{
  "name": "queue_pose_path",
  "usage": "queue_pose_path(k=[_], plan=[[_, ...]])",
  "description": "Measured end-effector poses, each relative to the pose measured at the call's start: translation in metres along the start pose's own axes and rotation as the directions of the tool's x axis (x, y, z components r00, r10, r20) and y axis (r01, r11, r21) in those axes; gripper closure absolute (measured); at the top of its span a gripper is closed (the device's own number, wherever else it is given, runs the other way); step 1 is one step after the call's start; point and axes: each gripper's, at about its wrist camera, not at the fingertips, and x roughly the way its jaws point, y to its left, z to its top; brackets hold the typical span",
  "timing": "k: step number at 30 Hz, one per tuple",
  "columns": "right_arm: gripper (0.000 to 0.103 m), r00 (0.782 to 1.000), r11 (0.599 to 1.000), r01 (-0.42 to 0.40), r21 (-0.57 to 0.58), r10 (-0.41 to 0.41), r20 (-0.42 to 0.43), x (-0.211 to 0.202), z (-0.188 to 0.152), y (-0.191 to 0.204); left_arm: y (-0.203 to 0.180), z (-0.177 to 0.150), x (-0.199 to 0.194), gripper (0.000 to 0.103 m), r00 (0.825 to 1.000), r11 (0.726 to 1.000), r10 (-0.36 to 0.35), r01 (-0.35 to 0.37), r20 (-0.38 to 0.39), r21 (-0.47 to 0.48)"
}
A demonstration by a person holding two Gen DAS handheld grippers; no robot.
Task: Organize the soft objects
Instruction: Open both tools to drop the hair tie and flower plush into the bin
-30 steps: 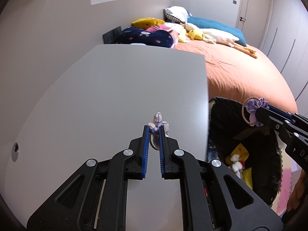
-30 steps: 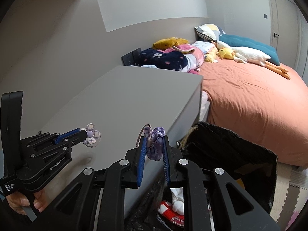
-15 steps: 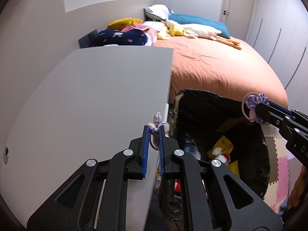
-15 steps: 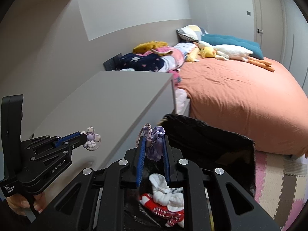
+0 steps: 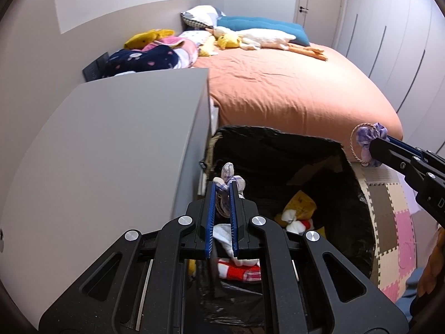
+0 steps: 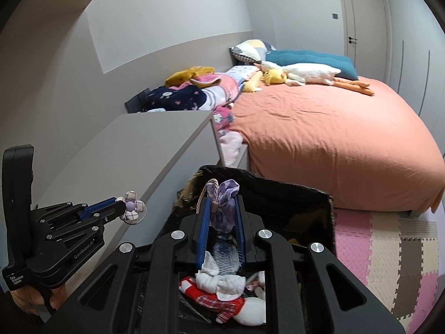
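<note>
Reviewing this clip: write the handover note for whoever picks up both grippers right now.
Left gripper: shut on a checked flower hair tie, above the black storage bag.
Right gripper: shut on a purple scrunchie, also over the bag's opening.
Done: both items lifted; soft toys already lie in the bag.
Left: release both into the bag. The grey cabinet top shows nothing more to collect; plush toys and blankets on the bed are untouched.

The left tool [image 5: 221, 192] is matt black plastic with ribbed blue pads and bright metal screw heads. It pinches a checked cloth flower [image 5: 228, 173] — soft, woven. The right tool [image 6: 221, 214] grips a purple cloth scrunchie [image 6: 224, 208] with a twisted cord loop. The table [image 5: 111, 144] is smooth, matt grey. The bin liner [image 5: 278, 150] is crinkled black plastic — slightly glossy. The bedsheet [image 5: 292, 91] is creased orange cloth.
</note>
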Motion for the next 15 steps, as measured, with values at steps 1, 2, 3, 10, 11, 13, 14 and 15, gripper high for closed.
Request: queue_pose_path(k=[1, 2, 3, 10, 11, 13, 14, 15], plan=[[0.085, 1.000, 1.000, 0.007, 0.002, -0.007, 0.003, -0.002, -0.001, -0.003, -0.004, 0.000, 0.000, 0.094, 1.000, 1.000, -0.005, 0.005, -0.001, 0.006], [0.085, 1.000, 1.000, 0.015, 0.008, -0.015, 0.005, -0.003, -0.001, -0.008, -0.009, 0.000, 0.001, 0.094, 1.000, 1.000, -0.012, 0.012, -0.002, 0.017], [0.085, 1.000, 1.000, 0.019, 0.012, -0.019, 0.006, -0.004, -0.001, -0.011, -0.012, 0.000, 0.001, 0.094, 1.000, 1.000, -0.016, 0.016, -0.003, 0.024], [0.049, 0.999, 0.995, 0.051, 0.089, -0.052, 0.007, -0.012, -0.005, -0.038, -0.031, -0.005, 0.010, 0.059, 0.994, 0.993, -0.100, 0.103, -0.045, 0.050], [0.035, 0.998, 0.993, 0.053, 0.103, -0.055, 0.019, -0.014, -0.005, -0.042, -0.031, -0.006, 0.010, 0.011, 0.994, 0.994, -0.102, 0.104, -0.043, 0.042], [0.026, 0.996, 0.990, 0.076, 0.116, -0.081, 0.037, -0.018, -0.005, -0.047, -0.031, -0.009, 0.007, 0.006, 0.996, 0.995, -0.093, 0.093, 0.010, 0.041], [0.022, 0.994, 0.989, 0.091, 0.117, -0.096, 0.042, -0.020, -0.005, -0.049, -0.033, -0.010, 0.006, 0.006, 0.996, 0.995, -0.084, 0.083, 0.016, 0.053], [0.020, 0.993, 0.988, 0.103, 0.117, -0.109, 0.045, -0.021, -0.005, -0.050, -0.034, -0.011, 0.006, 0.006, 0.996, 0.994, -0.090, 0.089, 0.014, 0.064]])
